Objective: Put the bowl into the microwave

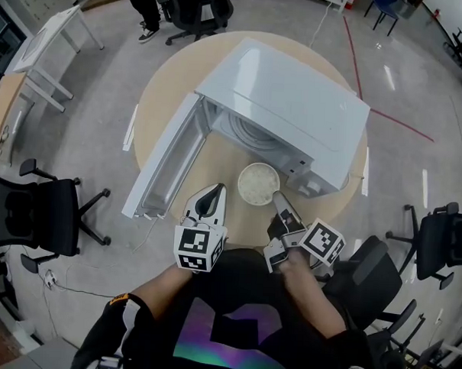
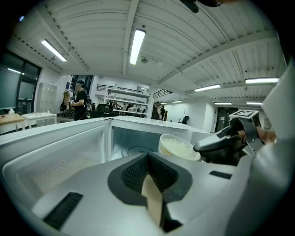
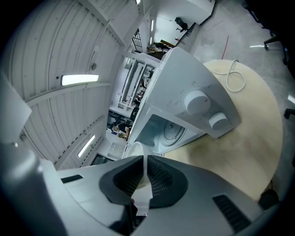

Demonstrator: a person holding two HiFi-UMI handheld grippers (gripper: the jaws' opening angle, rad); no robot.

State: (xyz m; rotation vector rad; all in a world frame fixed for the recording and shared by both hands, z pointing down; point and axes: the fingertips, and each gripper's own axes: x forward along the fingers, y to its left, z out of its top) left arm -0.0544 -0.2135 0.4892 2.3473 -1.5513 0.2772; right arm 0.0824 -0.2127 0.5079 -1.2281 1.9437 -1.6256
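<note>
Large open-plan office or lab workspace. The polished grey floor (image 1: 113, 83) has red tape lines (image 1: 355, 63) marked across it. Black wheeled office chairs (image 1: 31, 213) stand around a round wooden table (image 1: 154, 111), and a white desk (image 1: 50, 34) sits off to one side. Overhead, a ribbed white ceiling (image 2: 193, 50) carries long strip lights (image 2: 137, 46). In the distance, a person (image 2: 81, 99) stands near open shelving (image 2: 122, 99) and more desks.

Microwave (image 1: 288, 106): white, on the round bench (image 1: 162, 100), door (image 1: 167, 166) swung open (toward the left).
Bowl (image 1: 259, 183): white, just before the open cavity.
Right tongs (image 1: 279, 199): at the bowl's near rim.
Left tongs (image 1: 213, 190): near the door.
</note>
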